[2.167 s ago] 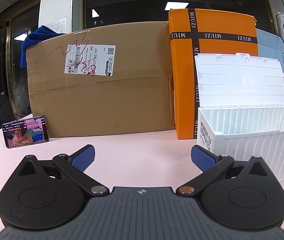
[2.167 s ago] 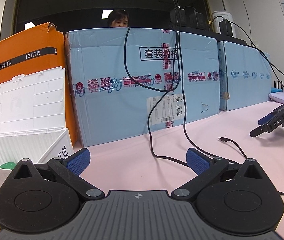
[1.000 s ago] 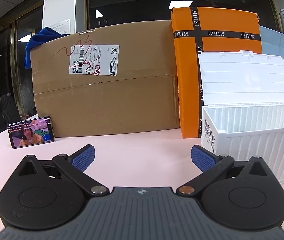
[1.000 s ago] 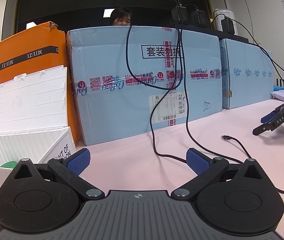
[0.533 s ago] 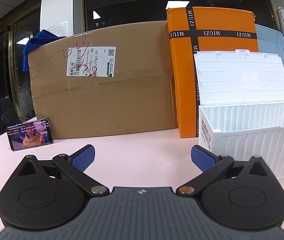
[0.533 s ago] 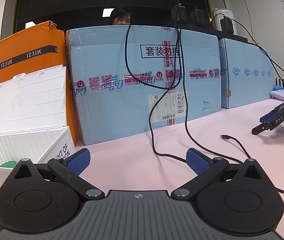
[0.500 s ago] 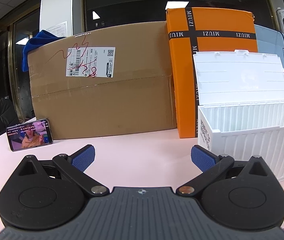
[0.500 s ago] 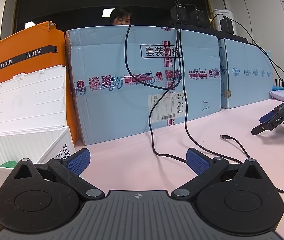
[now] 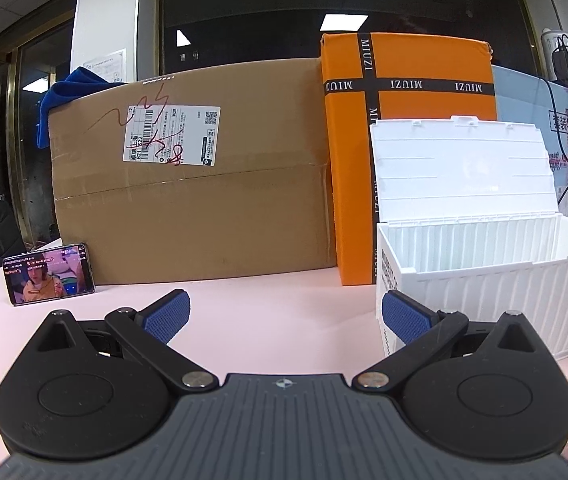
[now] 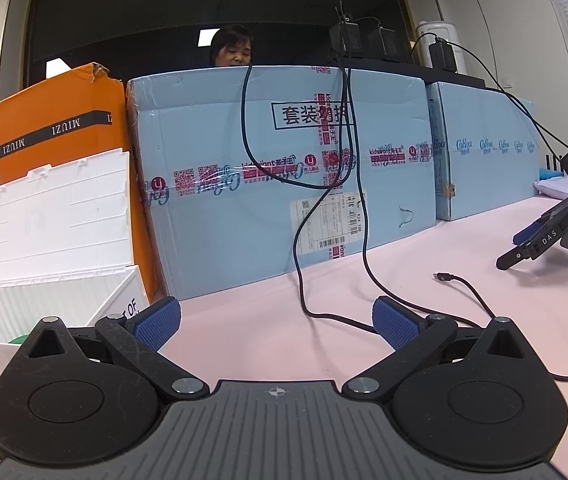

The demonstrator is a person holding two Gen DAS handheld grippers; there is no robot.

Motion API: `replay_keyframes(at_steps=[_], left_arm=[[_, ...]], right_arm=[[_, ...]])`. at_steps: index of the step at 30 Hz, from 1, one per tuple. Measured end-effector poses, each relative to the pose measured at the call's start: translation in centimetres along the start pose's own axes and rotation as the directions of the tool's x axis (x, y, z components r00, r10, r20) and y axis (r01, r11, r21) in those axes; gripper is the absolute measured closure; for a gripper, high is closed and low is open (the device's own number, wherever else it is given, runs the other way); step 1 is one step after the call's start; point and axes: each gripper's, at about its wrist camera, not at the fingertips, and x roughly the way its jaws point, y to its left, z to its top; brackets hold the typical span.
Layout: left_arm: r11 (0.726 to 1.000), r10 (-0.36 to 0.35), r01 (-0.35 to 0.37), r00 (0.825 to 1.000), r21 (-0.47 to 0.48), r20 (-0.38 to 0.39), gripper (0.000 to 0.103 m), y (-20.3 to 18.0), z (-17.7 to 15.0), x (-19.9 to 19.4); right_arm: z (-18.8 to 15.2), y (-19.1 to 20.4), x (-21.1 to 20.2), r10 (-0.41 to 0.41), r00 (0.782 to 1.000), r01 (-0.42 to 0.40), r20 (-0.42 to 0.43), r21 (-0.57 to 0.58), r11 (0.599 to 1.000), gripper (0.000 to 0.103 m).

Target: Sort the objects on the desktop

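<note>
Lining pink tabletop (image 9: 267, 316): cartons, white bin (image 9: 524, 280).

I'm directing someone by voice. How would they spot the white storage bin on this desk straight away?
Start at the row of big cartons along the back of the pink table. The white storage bin stands right in front of the orange MIUZI box, between the brown carton and the light blue carton. It alone is white ribbed plastic, with its lid raised.
</note>
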Motion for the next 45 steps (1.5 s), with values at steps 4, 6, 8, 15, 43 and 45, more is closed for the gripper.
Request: replay_keyframes(at_steps=[4, 6, 8, 15, 43, 45], left_arm=[[1.000, 0.001, -0.001, 1.000, -0.009, 0.004, 0.000, 0.2, 0.1, -0.3], [1.000, -0.001, 0.001, 1.000, -0.017, 0.004, 0.000, 0.4, 0.1, -0.6], [1.000, -0.010, 0.010, 1.000, -0.019, 0.008, 0.000, 0.5, 0.1, -0.9], [0.999, -0.034, 0.034, 0.999, 0.016, 0.029, 0.000, 0.0, 0.0, -2.1], [0.951, -0.306, 0.302, 0.907, -0.061, -0.288, 0.005, -2.1, -1.5, -2.2], [0.948, -0.316, 0.311, 0.898, -0.069, -0.307, 0.010, -2.1, -1.6, -2.1]], right_arm=[[0.1, 0.0, -0.3, 0.003, 1.000, -0.003, 0.009, -0.002, 1.000, 0.000], [0.1, 0.0, -0.4, 0.011, 1.000, -0.011, 0.012, -0.001, 1.000, 0.000], [0.1, 0.1, -0.6, 0.018, 1.000, -0.018, 0.018, -0.007, 1.000, 0.000], [0.1, 0.4, -1.2, 0.053, 0.998, -0.053, 0.025, -0.012, 0.999, 0.000], [-0.1, 1.1, -2.3, 0.172, 0.985, -0.172, -0.006, -0.010, 0.985, 0.000], [-0.1, 1.1, -2.3, 0.171, 0.985, -0.171, -0.007, -0.011, 0.985, 0.000]])
